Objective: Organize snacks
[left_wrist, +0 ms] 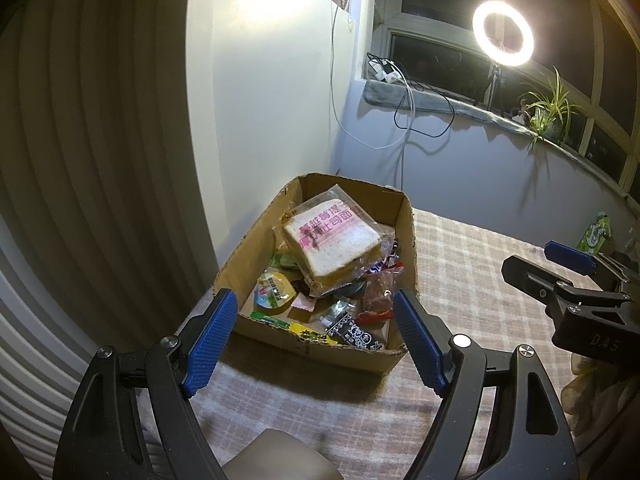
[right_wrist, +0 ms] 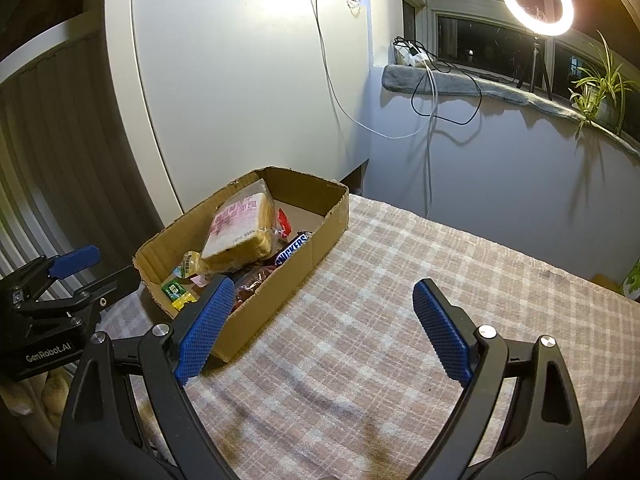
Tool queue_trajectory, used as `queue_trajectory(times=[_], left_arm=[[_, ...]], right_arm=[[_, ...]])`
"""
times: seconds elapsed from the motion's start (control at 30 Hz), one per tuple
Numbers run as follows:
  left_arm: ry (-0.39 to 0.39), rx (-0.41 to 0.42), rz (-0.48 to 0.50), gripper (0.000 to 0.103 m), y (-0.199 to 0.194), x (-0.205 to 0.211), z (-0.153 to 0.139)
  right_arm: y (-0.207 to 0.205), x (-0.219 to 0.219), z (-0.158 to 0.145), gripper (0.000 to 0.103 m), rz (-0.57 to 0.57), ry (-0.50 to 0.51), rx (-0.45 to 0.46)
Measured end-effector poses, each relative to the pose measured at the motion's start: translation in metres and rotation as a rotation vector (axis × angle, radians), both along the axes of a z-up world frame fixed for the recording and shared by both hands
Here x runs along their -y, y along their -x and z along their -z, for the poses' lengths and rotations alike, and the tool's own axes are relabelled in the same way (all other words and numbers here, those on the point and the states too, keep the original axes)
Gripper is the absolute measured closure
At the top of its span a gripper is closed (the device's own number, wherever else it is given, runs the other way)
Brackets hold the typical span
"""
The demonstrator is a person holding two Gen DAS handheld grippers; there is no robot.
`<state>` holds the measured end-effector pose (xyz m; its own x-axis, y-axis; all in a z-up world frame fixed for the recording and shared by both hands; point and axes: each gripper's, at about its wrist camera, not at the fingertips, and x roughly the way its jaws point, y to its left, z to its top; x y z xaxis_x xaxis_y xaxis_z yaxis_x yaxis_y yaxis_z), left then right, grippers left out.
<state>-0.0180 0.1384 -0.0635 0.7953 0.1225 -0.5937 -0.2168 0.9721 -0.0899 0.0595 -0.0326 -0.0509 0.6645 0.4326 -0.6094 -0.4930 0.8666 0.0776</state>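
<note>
Nearest, left gripper (left_wrist: pixel 316 338), blue pads spread wide, nothing between them, hovering at the near end of the cardboard box (left_wrist: pixel 256 236). Right gripper (right_wrist: pixel 324 330) likewise splayed and empty, above bare checked cloth (right_wrist: pixel 420 248), just right of the box's near right corner. Box on the left part of the cloth, close against a white cabinet (right_wrist: pixel 248 80). Inside: bagged sliced bread (left_wrist: pixel 334 238) on top, tilted, red lettering across the wrapper; under and beside it a Snickers bar (right_wrist: pixel 294 254) along the right wall, a round jelly cup (left_wrist: pixel 274 290) near the left wall, a red-wrapped piece (left_wrist: pixel 376 300), a black patterned packet (left_wrist: pixel 358 336) and a yellow-green packet (left_wrist: pixel 308 332) against the near wall. Far right, well apart from the box, a green packet (left_wrist: pixel 598 232) at the cloth's edge. Beyond: lit ring light (left_wrist: pixel 503 33) on the windowsill, potted plant (left_wrist: pixel 550 108) to its right, cables (left_wrist: pixel 404 92) trailing down the wall.
</note>
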Motion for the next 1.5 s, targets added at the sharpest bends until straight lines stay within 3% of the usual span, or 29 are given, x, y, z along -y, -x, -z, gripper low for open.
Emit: queue_trajectory(times=[1.5], left_arm=[[-0.048,-0.001,0.004,0.023,-0.002,0.014,0.000]], right_arm=[[-0.005,0.013,0.010,0.010,0.055,0.001,-0.005]])
